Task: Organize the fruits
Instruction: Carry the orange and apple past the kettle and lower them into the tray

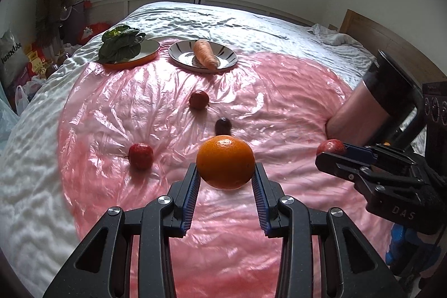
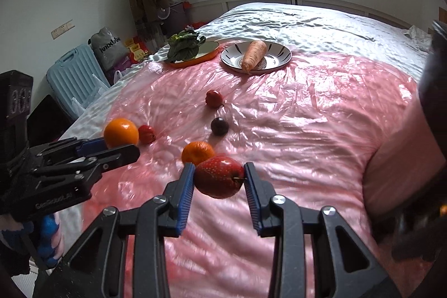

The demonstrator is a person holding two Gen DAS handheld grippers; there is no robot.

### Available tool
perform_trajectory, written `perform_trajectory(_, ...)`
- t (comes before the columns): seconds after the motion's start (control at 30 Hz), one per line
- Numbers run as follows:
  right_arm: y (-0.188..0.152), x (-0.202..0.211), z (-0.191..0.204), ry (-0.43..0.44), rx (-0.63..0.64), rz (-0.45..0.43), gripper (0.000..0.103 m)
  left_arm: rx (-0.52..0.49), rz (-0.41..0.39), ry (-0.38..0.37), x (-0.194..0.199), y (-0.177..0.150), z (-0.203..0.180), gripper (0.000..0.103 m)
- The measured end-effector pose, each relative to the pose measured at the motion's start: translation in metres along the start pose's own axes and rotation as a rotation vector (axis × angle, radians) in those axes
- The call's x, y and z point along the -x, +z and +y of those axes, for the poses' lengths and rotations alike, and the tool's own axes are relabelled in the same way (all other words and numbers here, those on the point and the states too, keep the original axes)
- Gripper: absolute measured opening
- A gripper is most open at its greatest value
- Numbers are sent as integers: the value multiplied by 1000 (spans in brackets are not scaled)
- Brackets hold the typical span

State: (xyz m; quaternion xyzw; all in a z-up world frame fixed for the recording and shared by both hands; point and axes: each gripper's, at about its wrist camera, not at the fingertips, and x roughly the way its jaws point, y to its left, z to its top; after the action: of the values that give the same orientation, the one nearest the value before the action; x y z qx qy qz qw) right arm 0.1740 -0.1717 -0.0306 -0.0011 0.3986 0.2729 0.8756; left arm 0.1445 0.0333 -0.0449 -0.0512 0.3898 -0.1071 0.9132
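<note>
At frame centre, the left tool [image 1: 226, 172] pinches an orange [image 1: 225, 162]; the right tool [image 2: 219, 175] pinches a red apple [image 2: 218, 176].

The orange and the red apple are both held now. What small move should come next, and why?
Probably carry both forward toward the plates. The left gripper is shut on the orange, the right gripper on the red apple, both clear of the pink sheet. The striped plate holds only a carrot, so it has room.
</note>
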Motion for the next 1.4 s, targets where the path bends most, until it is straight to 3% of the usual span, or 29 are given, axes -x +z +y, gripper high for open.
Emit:
perform_trajectory(0.67, -77, 110, -41, -50, -91, -58, 65, -89, 35, -132, 41, -49, -108, 33)
perform_trajectory(1.4, -135, 208, -201, -292, -286, -137, 65, -291, 91, -388, 29, -58, -281, 33)
